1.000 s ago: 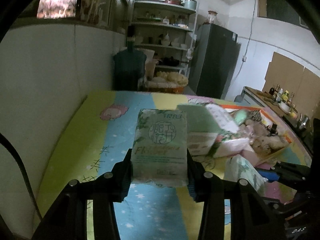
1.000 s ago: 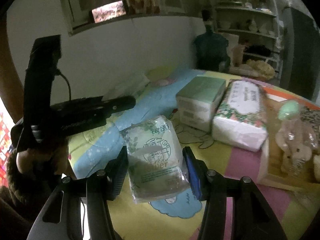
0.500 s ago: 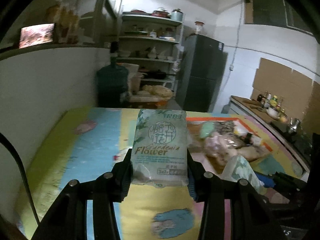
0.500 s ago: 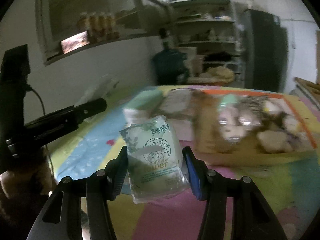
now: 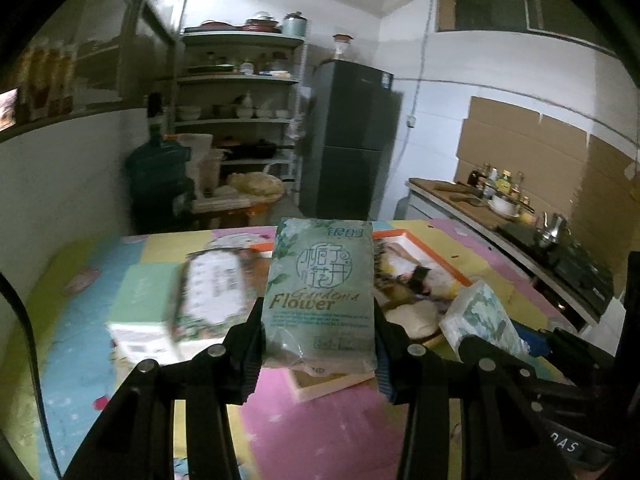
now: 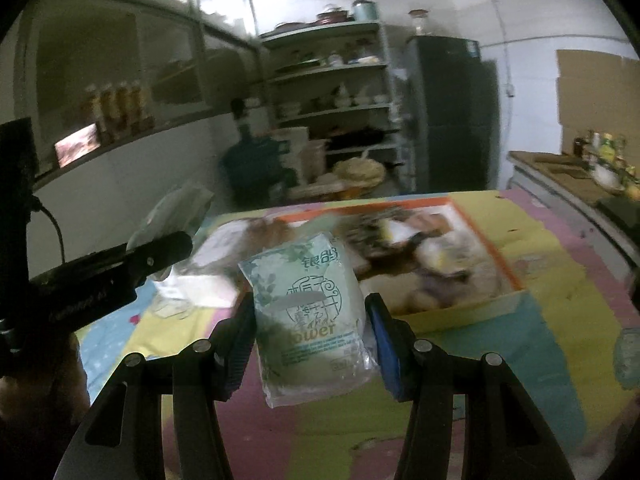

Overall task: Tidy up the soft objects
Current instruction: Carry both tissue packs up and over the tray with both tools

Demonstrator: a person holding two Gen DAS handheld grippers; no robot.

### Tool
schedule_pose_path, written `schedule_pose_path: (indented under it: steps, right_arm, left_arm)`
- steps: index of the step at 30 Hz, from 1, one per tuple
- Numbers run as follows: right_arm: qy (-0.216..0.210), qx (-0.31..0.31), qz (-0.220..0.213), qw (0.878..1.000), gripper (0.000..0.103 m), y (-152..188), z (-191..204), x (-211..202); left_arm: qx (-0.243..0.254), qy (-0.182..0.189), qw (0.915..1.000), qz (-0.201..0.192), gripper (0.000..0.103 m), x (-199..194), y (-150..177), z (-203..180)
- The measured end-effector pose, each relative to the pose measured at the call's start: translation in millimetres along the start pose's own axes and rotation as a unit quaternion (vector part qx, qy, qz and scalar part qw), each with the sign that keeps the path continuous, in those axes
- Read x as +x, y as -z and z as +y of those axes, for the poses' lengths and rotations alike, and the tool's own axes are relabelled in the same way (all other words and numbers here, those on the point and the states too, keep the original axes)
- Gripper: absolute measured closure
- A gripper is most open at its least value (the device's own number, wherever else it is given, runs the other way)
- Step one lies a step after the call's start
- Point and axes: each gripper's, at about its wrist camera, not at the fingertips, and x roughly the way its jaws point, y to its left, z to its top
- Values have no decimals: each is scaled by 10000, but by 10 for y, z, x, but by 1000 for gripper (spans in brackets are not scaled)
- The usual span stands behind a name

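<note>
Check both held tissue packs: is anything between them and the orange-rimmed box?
Nothing visible blocks either. The left gripper holds a green tissue pack, the right gripper a paler tissue pack, both raised above the mat; the orange-rimmed box lies open just beyond.

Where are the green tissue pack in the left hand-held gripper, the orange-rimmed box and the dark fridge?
green tissue pack (image 5: 320,296), left wrist view, middle of its printed front.
orange-rimmed box (image 6: 486,240), right wrist view, its right orange rim.
dark fridge (image 5: 352,140), left wrist view, centre of its door.
</note>
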Motion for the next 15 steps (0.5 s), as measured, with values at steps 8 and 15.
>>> schedule_pose_path:
  steps: [8, 15]
  right_arm:
    - [250, 220, 16, 9994, 48, -89, -445, 125]
    - [385, 284, -3, 9989, 48, -306, -773, 314]
  left_arm:
    - [-1, 166, 9997, 172, 57, 458, -107, -292]
    - [42, 149, 9996, 232, 57, 800, -206, -468]
